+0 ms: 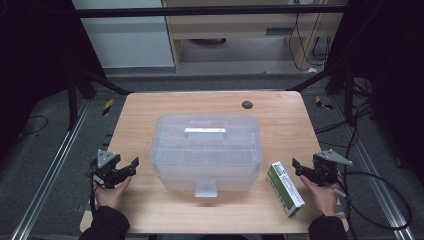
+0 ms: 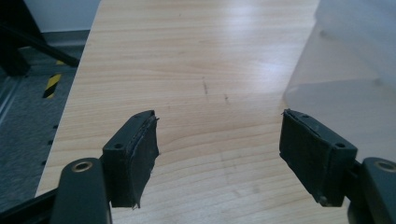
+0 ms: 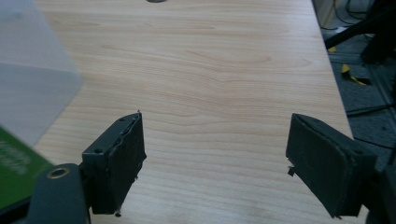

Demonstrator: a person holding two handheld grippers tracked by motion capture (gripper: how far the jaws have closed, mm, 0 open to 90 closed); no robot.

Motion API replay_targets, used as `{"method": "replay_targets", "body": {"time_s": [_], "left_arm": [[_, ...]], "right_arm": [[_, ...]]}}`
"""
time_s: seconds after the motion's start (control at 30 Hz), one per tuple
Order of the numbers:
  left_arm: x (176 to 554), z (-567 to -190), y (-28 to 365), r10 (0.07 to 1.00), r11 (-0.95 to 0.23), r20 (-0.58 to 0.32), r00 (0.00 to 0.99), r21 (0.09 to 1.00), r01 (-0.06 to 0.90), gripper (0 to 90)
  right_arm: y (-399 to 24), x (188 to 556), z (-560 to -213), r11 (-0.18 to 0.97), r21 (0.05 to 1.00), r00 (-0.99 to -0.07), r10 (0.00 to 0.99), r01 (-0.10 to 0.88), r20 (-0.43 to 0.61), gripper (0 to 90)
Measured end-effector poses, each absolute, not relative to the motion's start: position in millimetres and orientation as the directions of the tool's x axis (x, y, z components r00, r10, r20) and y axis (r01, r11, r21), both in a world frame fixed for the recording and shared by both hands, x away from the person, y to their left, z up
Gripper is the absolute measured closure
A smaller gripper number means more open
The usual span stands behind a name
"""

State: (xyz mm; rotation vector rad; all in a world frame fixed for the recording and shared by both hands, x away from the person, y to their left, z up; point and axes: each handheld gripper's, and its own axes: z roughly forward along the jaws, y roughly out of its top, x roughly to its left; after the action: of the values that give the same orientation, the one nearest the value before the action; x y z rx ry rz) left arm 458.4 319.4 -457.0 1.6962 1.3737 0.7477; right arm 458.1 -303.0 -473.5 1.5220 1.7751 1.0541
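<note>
Green box [image 3: 14, 175] gets cut off at the right gripper view's left edge; its print [image 1: 284, 186] stays too small to read.

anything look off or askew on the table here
Mostly tidy. The clear plastic storage box sits square and closed at mid-table; only the green and white carton beside it lies slightly askew to the table edge. The pad on the left gripper finger looks frayed.

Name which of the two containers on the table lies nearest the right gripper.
The green-and-white carton, lying flat just beside the right gripper; the clear plastic box sits mid-table, farther off.
</note>
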Motion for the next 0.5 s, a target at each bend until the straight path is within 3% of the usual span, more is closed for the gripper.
{"method": "replay_targets", "body": {"time_s": [0.27, 0.5], "left_arm": [[456, -446, 314, 0.965, -0.114, -0.019, 0.263, 0.87, 0.48, 22.3], [455, -439, 313, 0.964, -0.131, -0.001, 0.265, 0.866, 0.482, 19.3]], "right_arm": [[-295, 456, -469, 0.126, 0.86, -0.246, 0.969, 0.494, -0.001, 18.2], [-293, 454, -464, 0.135, 0.871, -0.267, 0.964, 0.473, -0.004, 18.9]]}}
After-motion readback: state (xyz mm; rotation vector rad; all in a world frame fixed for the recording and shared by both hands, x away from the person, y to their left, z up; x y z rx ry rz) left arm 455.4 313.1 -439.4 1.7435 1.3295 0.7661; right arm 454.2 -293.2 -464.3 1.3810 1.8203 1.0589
